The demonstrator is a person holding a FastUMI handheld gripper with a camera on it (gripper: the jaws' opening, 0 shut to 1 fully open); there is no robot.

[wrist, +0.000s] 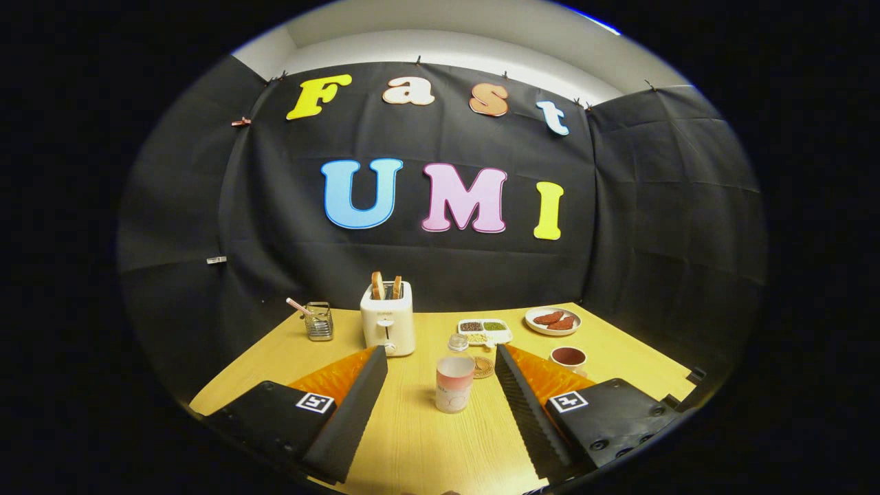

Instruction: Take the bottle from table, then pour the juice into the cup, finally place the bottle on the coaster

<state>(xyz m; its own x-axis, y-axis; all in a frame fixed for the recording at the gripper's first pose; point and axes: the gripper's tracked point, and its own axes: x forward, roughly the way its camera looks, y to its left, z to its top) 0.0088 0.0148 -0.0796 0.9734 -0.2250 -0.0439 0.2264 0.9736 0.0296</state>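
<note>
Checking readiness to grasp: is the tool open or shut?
Open: the tool has its fingers spread wide, with the upright cup standing between them, untouched.

you're in a staged recording booth, not a real kitchen: black cloth wall pinned up on three sides, plain white wall above it. the light wood table is dressed as a breakfast spot: white toaster with bread slices in it, metal holder with a utensil, divided snack tray, plate of food, small bowl, cup, coaster. tool fingers spread wide over the table, gripping nothing.
</note>
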